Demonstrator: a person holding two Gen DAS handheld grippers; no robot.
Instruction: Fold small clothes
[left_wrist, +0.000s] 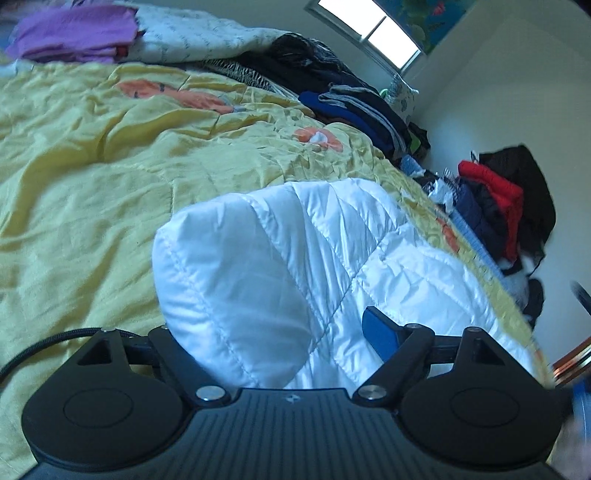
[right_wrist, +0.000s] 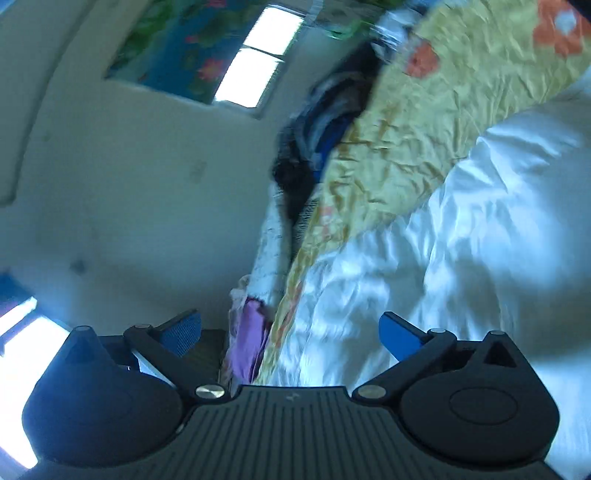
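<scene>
White puffy jacket (left_wrist: 295, 266) on yellow blanket (left_wrist: 92, 166), bunched up between left gripper (left_wrist: 273, 332) fingers, spread apart. Right gripper (right_wrist: 291, 332) wide apart, nothing held. Dark clothes pile (left_wrist: 351, 99) behind.

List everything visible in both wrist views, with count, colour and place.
quilted jacket: one, white, on the bed nearest the fingers
bedspread: one, yellow with orange flowers, covering the bed
purple clothes: one pile, purple, far corner of the bed
dark clothes: one stack, dark blue and grey, far edge of the bed
red and black garments: one heap, beside the bed by the wall
window: one, bright, far wall
left gripper: black, blue pads, jacket between its fingers
right gripper: black, blue pads, open
</scene>
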